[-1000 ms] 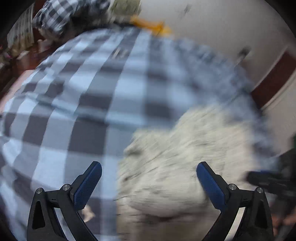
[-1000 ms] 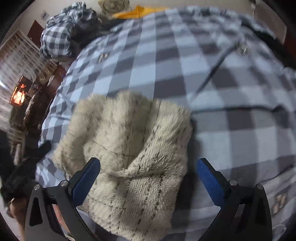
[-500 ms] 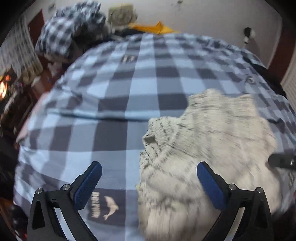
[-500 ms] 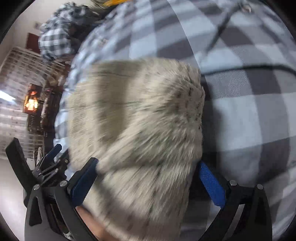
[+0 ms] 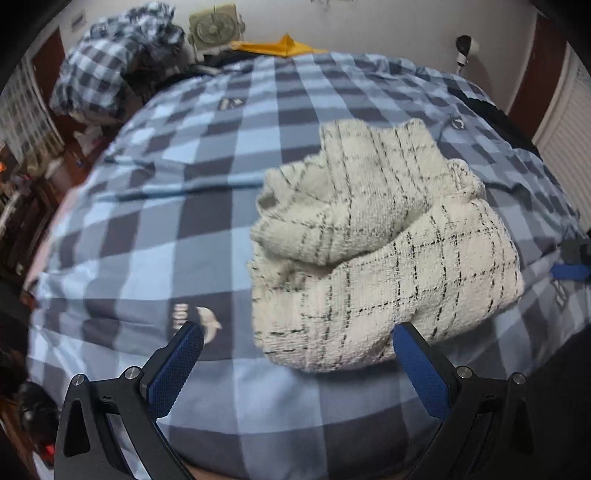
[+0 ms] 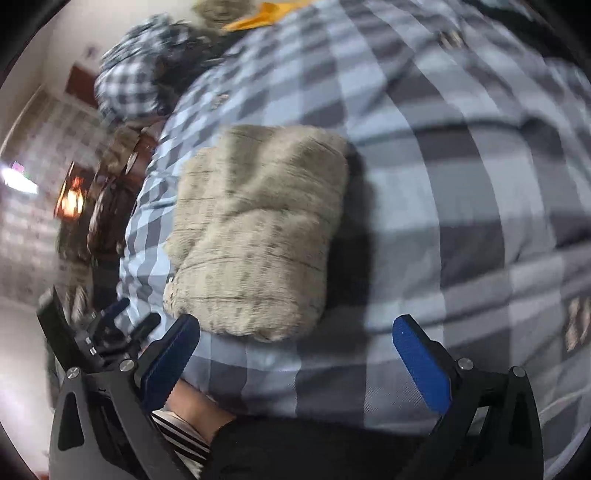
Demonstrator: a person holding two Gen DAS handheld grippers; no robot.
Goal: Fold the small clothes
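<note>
Left wrist view: my left gripper (image 5: 297,363) hangs over the near edge of the bed with its blue fingers (image 5: 175,367) spread wide and nothing between them. The cream garment (image 5: 384,254), a fuzzy knit with thin dark check lines, lies folded into a thick bundle on the blue-and-grey checked bedspread (image 5: 155,236), just beyond my right-hand finger and to the right of centre. Its upper layer is doubled over the lower one, leaving a soft crease across the middle. A printed logo patch (image 5: 197,317) on the bedspread sits just beyond my left-hand finger. At the far left a heap of checked cloth (image 5: 110,70) is piled by the wall, with a small fan (image 5: 214,27) and something yellow (image 5: 280,46) beside it. At the right edge a blue tip of my other tool (image 5: 570,271) shows, apart from the garment.

In the right wrist view, blurred by motion, my right gripper (image 6: 295,358) is also wide apart and empty, held over the bedspread (image 6: 461,206). The garment (image 6: 258,229) rests just beyond my left-hand finger, touching neither finger. My left gripper (image 6: 110,332) appears at the lower left, near the bed's edge. I see no basket, box or other container in either view; the garment lies straight on the bedspread.
</note>
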